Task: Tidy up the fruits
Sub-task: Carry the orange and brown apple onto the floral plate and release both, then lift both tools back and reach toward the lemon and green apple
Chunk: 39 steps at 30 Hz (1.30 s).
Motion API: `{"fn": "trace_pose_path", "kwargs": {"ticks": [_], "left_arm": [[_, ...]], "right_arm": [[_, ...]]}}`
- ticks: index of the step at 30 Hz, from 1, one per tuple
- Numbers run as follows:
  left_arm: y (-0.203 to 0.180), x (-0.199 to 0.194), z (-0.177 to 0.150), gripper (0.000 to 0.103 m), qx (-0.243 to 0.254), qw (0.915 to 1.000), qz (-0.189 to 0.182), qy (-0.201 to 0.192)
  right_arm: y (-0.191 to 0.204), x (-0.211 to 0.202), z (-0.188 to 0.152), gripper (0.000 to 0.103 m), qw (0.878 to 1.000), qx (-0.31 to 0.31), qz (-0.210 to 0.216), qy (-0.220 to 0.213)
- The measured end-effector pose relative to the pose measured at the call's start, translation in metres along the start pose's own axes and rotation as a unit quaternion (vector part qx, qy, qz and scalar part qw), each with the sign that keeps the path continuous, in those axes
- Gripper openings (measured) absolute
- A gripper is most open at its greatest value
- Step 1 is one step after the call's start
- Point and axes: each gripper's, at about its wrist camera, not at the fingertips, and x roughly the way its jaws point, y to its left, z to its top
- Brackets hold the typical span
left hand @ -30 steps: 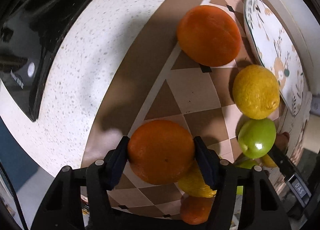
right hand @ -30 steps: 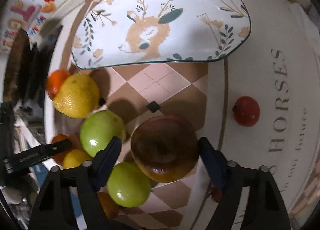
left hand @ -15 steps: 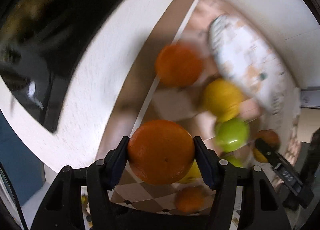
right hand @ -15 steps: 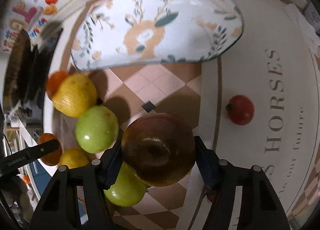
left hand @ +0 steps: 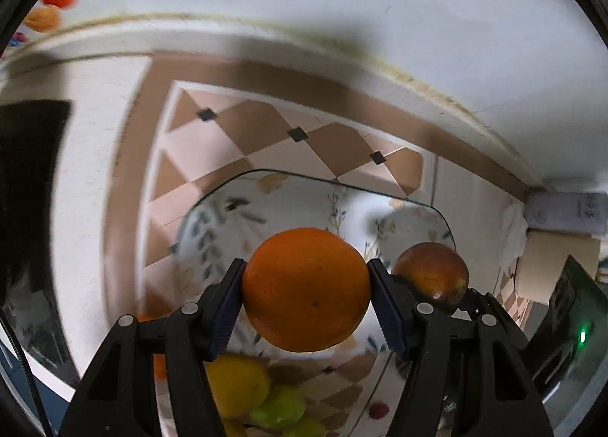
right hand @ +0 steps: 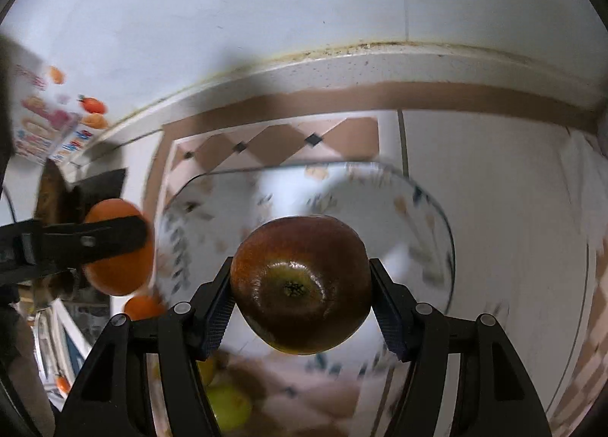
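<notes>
My left gripper is shut on an orange and holds it in the air over the floral plate. My right gripper is shut on a dark red-brown apple, also above the plate. In the left wrist view the apple shows just right of the orange. In the right wrist view the orange and a left finger show at the left. A lemon and green apples lie on the counter below the plate.
The plate rests on a checkered tile inlay of a white counter, close to the back wall. Another orange lies left of the plate. A small red fruit sits at the lower right. A dark appliance stands left.
Both grippers lifted their fruit off the counter and carried it toward the plate. The right jaws, open around the apple a second ago, closed on it.
</notes>
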Motion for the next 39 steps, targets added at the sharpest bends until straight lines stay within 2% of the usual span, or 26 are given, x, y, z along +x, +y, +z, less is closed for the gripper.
{"fn": "trace_pose_path", "kwargs": {"ticks": [2, 6, 17, 18, 19, 21, 22, 24, 27, 29, 32, 36, 39], "left_arm": [[0.000, 0.015, 0.010, 0.061, -0.006, 0.9997, -0.005, 0.021], [0.002, 0.031, 0.016, 0.061, -0.013, 0.9991, 0.010, 0.039], [0.006, 0.046, 0.022, 0.062, -0.014, 0.9980, 0.027, 0.055], [0.004, 0.047, 0.023, 0.065, -0.012, 0.9981, 0.028, 0.053], [0.003, 0.046, 0.023, 0.074, -0.010, 0.9984, 0.029, 0.048], [-0.004, 0.041, 0.023, 0.088, -0.005, 0.9990, 0.029, 0.034], [-0.004, 0.037, 0.022, 0.089, -0.004, 0.9991, 0.032, 0.029], [-0.004, 0.028, 0.017, 0.089, 0.000, 0.9988, 0.044, 0.019], [-0.002, 0.014, 0.004, 0.089, 0.014, 0.9983, 0.056, 0.003], [-0.003, 0.005, -0.008, 0.089, 0.026, 0.9966, 0.077, -0.011], [-0.001, -0.010, -0.031, 0.089, 0.038, 0.9919, 0.115, -0.036], [0.002, -0.028, -0.062, 0.089, 0.051, 0.9866, 0.142, -0.063], [0.006, -0.044, -0.073, 0.089, 0.065, 0.9819, 0.156, -0.086]], "right_arm": [[-0.001, 0.012, 0.008, 0.068, 1.000, -0.010, -0.011, 0.012], [-0.007, 0.030, 0.014, 0.068, 0.999, -0.021, -0.016, 0.031], [-0.003, 0.044, 0.026, 0.069, 0.998, -0.026, -0.004, 0.052], [-0.004, 0.043, 0.026, 0.071, 0.998, -0.022, -0.001, 0.053], [-0.004, 0.043, 0.026, 0.073, 0.998, -0.020, 0.001, 0.054], [-0.006, 0.037, 0.026, 0.089, 0.998, -0.013, 0.001, 0.056], [-0.007, 0.035, 0.025, 0.091, 0.998, -0.010, 0.001, 0.056], [-0.013, 0.029, 0.022, 0.096, 0.998, 0.000, -0.013, 0.064], [-0.020, 0.018, 0.014, 0.096, 0.997, 0.013, -0.021, 0.066], [-0.022, 0.009, 0.009, 0.096, 0.998, 0.017, -0.031, 0.060], [-0.024, -0.010, -0.003, 0.096, 0.997, 0.027, -0.049, 0.048], [-0.028, -0.037, -0.022, 0.096, 0.995, 0.042, -0.082, 0.039], [-0.028, -0.059, -0.038, 0.096, 0.995, 0.048, -0.084, 0.030]]}}
